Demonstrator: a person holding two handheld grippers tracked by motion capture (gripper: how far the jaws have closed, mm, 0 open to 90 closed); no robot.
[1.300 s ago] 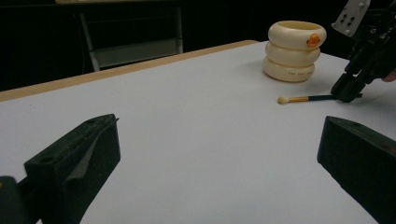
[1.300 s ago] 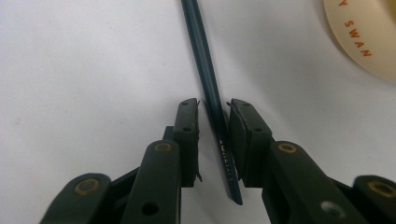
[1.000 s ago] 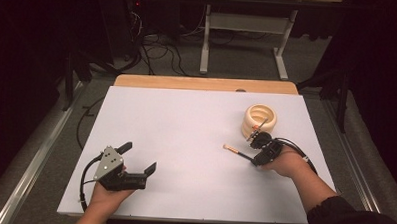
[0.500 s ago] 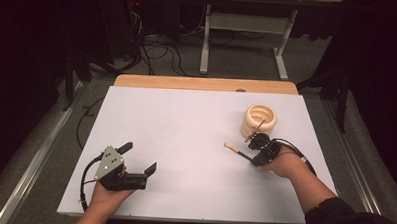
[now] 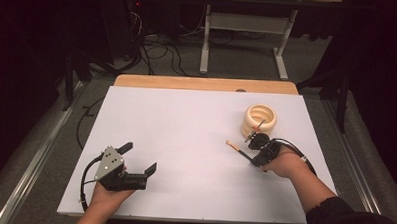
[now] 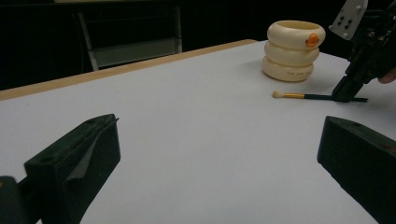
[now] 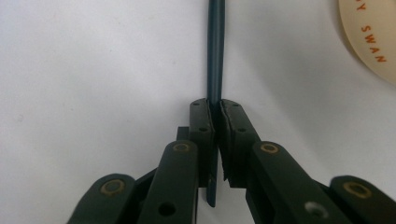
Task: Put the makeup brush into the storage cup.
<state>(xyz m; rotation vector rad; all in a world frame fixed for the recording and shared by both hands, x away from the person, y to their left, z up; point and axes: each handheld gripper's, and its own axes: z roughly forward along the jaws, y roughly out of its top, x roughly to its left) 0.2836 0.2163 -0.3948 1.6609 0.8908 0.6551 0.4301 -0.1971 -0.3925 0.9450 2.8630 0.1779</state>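
Note:
A thin dark-handled brush (image 5: 237, 149) with a pale tip lies on the white table top (image 5: 186, 116), right of centre. My right gripper (image 5: 251, 158) is shut on its handle (image 7: 215, 51), and the jaws have just been closing on it. In the left gripper view the brush (image 6: 303, 96) lies flat under the right gripper (image 6: 346, 93). A cream ringed holder (image 5: 259, 120) with an orange duck mark stands just beyond it. My left gripper (image 5: 140, 158) rests near the front left, open, with nothing between its jaws.
A wooden strip (image 5: 202, 83) runs along the table's far edge. Beyond it on the dark floor are cables (image 5: 164, 46) and a grey table frame (image 5: 239, 28). The cream holder (image 7: 373, 32) sits close to the right of the brush handle.

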